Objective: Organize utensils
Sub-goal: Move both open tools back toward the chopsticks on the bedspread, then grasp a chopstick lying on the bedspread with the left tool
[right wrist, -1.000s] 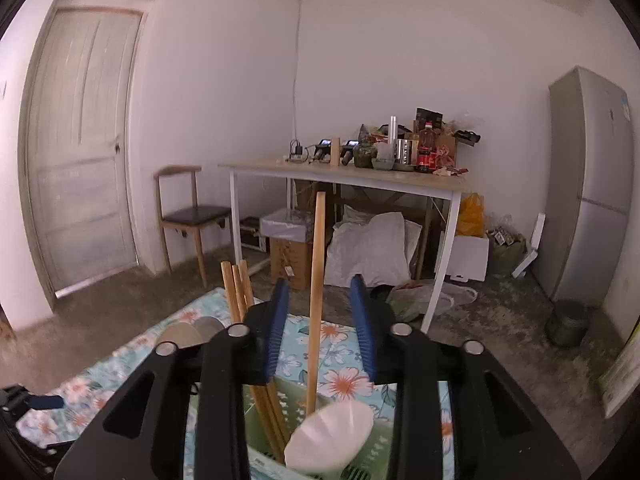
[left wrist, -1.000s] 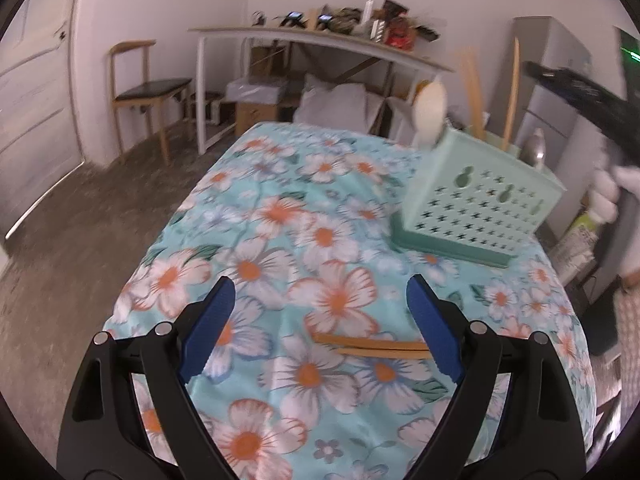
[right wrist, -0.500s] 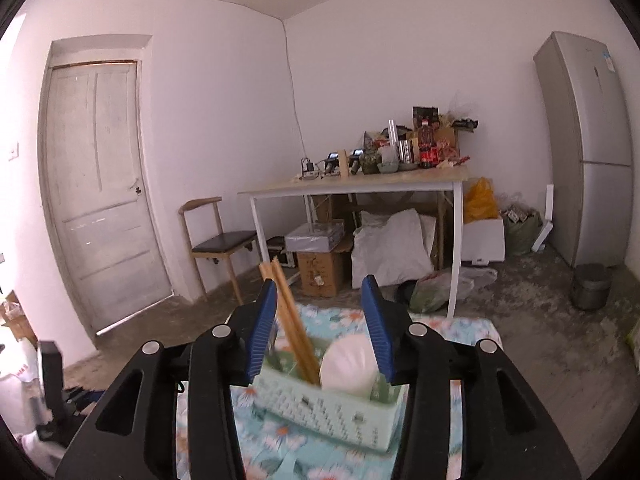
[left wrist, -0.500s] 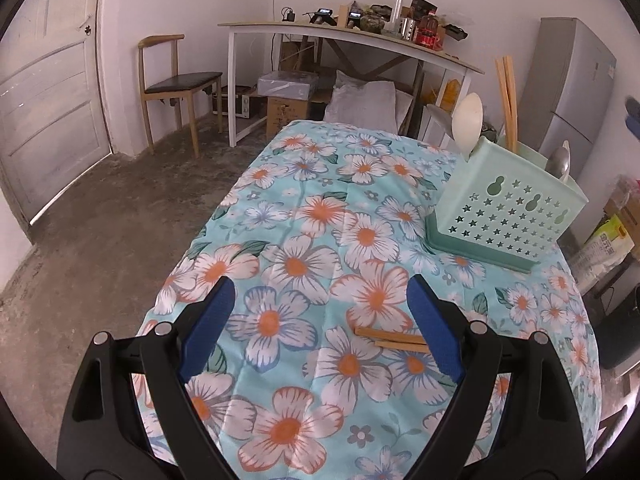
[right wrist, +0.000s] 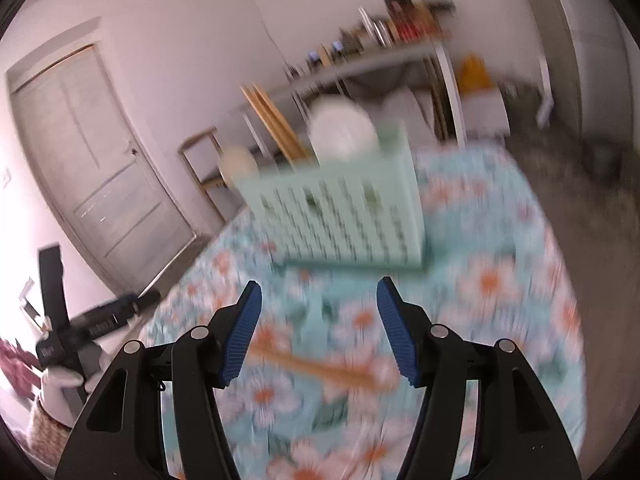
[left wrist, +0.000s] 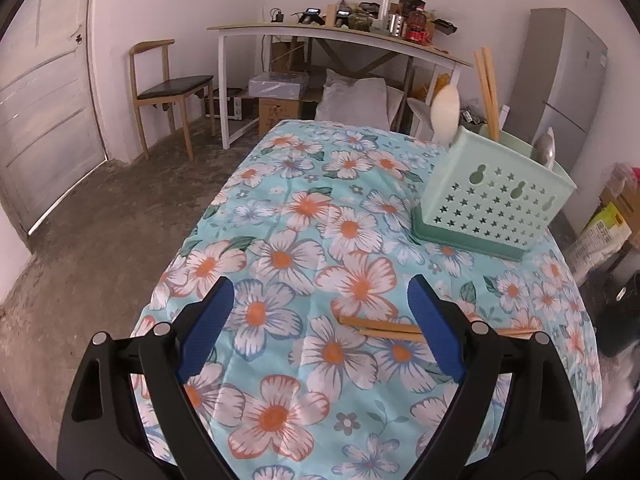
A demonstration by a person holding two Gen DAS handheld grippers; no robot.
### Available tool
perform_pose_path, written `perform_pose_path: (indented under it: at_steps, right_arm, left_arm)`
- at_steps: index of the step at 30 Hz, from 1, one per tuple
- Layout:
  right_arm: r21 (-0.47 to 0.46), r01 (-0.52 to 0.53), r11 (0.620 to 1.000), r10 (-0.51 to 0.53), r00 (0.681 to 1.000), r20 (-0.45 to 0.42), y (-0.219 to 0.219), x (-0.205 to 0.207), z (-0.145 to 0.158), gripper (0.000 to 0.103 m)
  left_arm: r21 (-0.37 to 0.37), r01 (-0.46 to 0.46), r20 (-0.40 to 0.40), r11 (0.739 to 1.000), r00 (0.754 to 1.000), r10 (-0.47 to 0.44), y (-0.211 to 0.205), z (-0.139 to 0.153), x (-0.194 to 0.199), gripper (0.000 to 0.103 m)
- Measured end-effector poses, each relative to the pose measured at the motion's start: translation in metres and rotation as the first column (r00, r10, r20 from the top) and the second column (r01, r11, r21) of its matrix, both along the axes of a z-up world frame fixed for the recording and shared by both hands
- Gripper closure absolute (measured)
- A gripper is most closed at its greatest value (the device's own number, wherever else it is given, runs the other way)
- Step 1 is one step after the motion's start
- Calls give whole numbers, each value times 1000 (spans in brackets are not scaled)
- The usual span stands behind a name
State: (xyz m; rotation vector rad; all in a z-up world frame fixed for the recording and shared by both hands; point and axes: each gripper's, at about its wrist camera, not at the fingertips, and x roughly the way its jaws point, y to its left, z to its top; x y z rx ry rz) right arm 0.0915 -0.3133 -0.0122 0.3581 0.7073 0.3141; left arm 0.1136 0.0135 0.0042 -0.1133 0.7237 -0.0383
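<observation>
Surface (left wrist: 280,208), covered in a turquoise cloth with orange-centred white flowers: fills the centre and lower half of both views; blurred in the right wrist view.

Mint-green utensil holder (left wrist: 496,200), perforated with stars and gourd-shaped holes: stands on the surface at the right of the left wrist view, upper centre of the right wrist view (right wrist: 340,216). Contents, all upright: a white spoon (left wrist: 445,112) at its left corner, a pair of wooden chopsticks (left wrist: 489,88) behind, a metal spoon (left wrist: 545,150) at its right end.

Left claw (left wrist: 320,332): bottom of the left wrist view, blue pads set wide, nothing between them, above the cloth.

Right claw (right wrist: 318,332): bottom of the right wrist view, jaws opening, nothing gripped between them; loose chopsticks show below the gap, on the cloth.

Loose wooden chopsticks (left wrist: 380,326): two lying flat, side by side, on the surface, lower centre-right of the left wrist view, their right part hidden behind the left claw's right finger; well apart from the holder. Seen blurred in the right wrist view (right wrist: 316,368).
</observation>
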Motion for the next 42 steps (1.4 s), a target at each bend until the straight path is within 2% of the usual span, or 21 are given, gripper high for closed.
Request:
perform_pose_path:
  at_steps: [4,9,12,13,14,15,16,17,18,20,22,23,25,26,27,29,36,38,42]
  right_arm:
    - [43,47,998,-42,995,-94,-10,-14,-34,44]
    - [74,81,994,-69,986,-150,-22,-19,-54,45]
    - [97,94,991,-79,986,-146,-26,-16,-54,49]
    - [109,99,989,-83,987,-141,-29,-15,-54,50]
    - [117,101,988,-85,987,-137,-30,-14,-53,52]
    - [125,105,987,-88,987,-135,-32,-13,-53,54]
    - [133,110,985,-93,987,-132,-34,-11,-53,55]
    - [146,115,983,-96,987,-130,-36,-11,-54,56]
    - [159,118,980,-98,987,-129,-39,-10,-54,57]
    - [191,127,973,-104,987,-126,-45,-9,-57,58]
    - [217,136,967,-110,986,-128,-51,-9,-59,58]
    - [223,140,965,-113,985,-131,-54,-8,-61,58]
    - [235,141,962,-111,984,-138,-56,-6,-64,58]
    - [250,141,958,-107,984,-144,-57,-5,-67,58]
    - [258,141,956,-105,983,-149,-57,-5,-69,58]
    - [270,137,953,-99,984,-151,-58,-3,-71,58]
    - [307,135,942,-93,985,-146,-63,-3,-74,58]
    - [314,134,940,-93,986,-142,-66,-5,-75,58]
    - [323,134,937,-95,986,-136,-68,-6,-75,58]
  left_arm:
    - [15,29,14,999,999,-29,-4,-4,-3,18]
    - [53,141,40,989,989,-143,-25,-11,-9,18]
    - [135,265,74,955,958,-276,-56,-15,-22,19]
    - [160,306,71,938,945,-320,-66,-17,-25,24]
    - [188,366,61,911,922,-383,-81,-20,-30,31]
    - [205,406,49,891,905,-423,-91,-24,-33,34]
    - [219,431,40,875,892,-449,-98,-27,-34,40]
    - [247,467,28,849,873,-488,-109,-31,-34,48]
    - [276,490,21,827,857,-515,-117,-34,-35,51]
    - [364,539,10,760,813,-582,-135,-41,-39,60]
    - [456,576,-7,679,765,-644,-151,-49,-44,65]
    - [517,592,-26,618,733,-680,-160,-55,-47,68]
    - [599,610,-70,519,685,-725,-175,-67,-49,73]
    - [621,614,-88,487,672,-735,-180,-71,-48,77]
    - [648,617,-112,446,656,-746,-186,-77,-47,79]
    - [683,618,-141,389,635,-760,-192,-84,-44,82]
    - [767,587,-174,260,579,-796,-204,-97,-43,91]
    - [780,578,-175,240,570,-803,-205,-97,-48,92]
    - [773,593,-187,228,556,-810,-204,-94,-60,92]
